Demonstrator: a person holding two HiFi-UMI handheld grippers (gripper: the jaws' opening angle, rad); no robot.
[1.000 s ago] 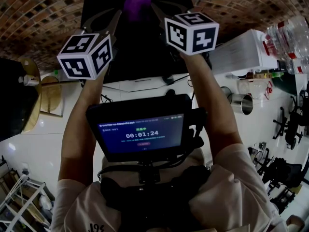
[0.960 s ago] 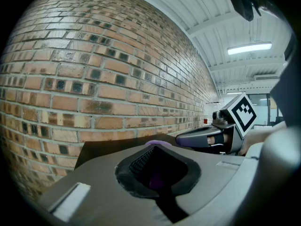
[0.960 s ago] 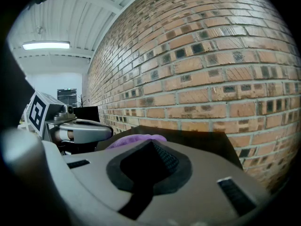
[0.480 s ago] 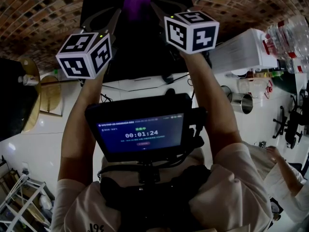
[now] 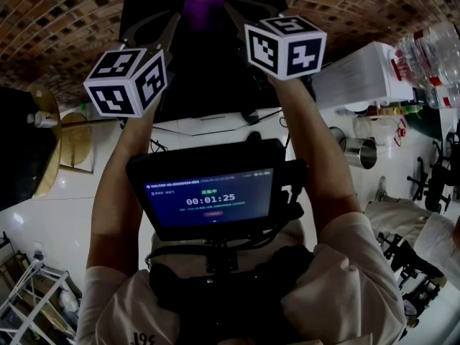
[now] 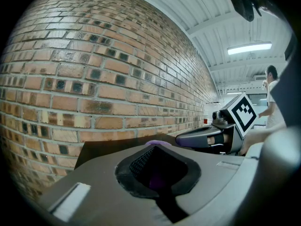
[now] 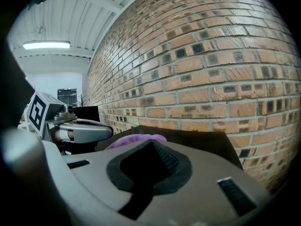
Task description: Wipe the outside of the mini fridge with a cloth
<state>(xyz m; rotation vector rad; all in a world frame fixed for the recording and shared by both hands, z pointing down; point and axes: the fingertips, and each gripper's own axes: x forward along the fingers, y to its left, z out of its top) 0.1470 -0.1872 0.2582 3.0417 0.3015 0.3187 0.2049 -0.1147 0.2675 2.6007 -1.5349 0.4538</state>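
Note:
The black mini fridge [image 5: 208, 77] stands against the brick wall, and a purple cloth [image 5: 205, 7] lies bunched on its top. Both grippers reach over the top from either side of the cloth. My left gripper [image 5: 180, 21] is shut, and purple fabric [image 6: 157, 144] shows at its tip and in the hollow between its jaws. My right gripper [image 5: 231, 11] is shut with nothing in it; the cloth [image 7: 136, 139] lies just left of its tip [image 7: 151, 144]. Each gripper view shows the other gripper, the right gripper [image 6: 207, 138] and the left gripper [image 7: 80, 131].
A brick wall [image 6: 94, 69] rises right behind the fridge. To the right stand a white unit [image 5: 359, 74], water bottles [image 5: 431, 56] and a metal can [image 5: 359, 153]. A person [image 5: 410, 221] is at the lower right. A screen [image 5: 212, 196] hangs at my chest.
Both grippers and the cloth have kept still. Only the person at the lower right has shifted position.

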